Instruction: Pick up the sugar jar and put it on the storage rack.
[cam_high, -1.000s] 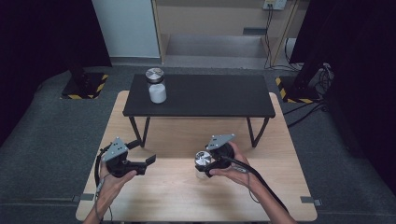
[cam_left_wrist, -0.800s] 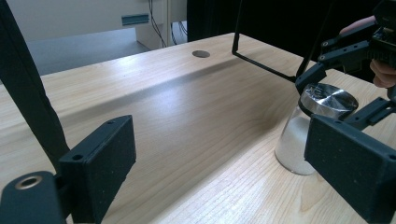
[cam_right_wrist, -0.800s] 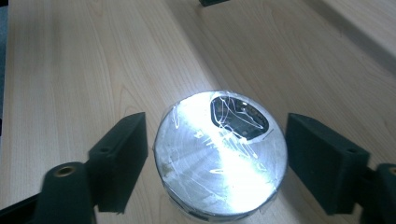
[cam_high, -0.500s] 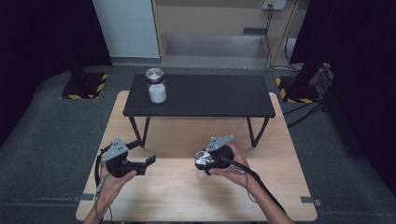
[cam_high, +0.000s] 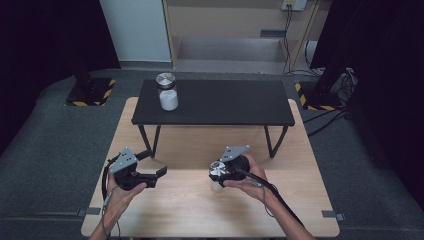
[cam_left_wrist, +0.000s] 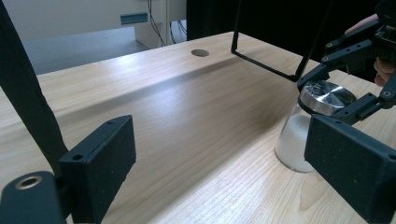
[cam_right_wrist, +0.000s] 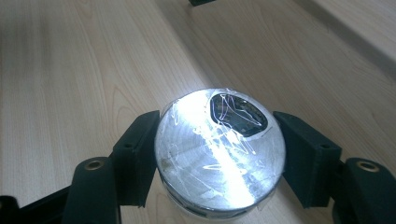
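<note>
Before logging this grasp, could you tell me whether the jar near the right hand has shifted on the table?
No. The jar stands equally far from the black bench's leg.

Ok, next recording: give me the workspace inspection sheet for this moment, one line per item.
Surface: light wooden table, bare around the work.
Job's things: jar with a metal lid, white contents, upright on the wooden table.
Clutter: second lidded jar on the black low table.
Grippers: right hand-held gripper has just closed, jaws on either side of the lid, pressing it; left hand-held gripper open, holding nothing.
Cables: one trails from the right hand-held gripper; more by the back wall.
Surroundings: grey floor, dark curtains, striped stand bases.
</note>
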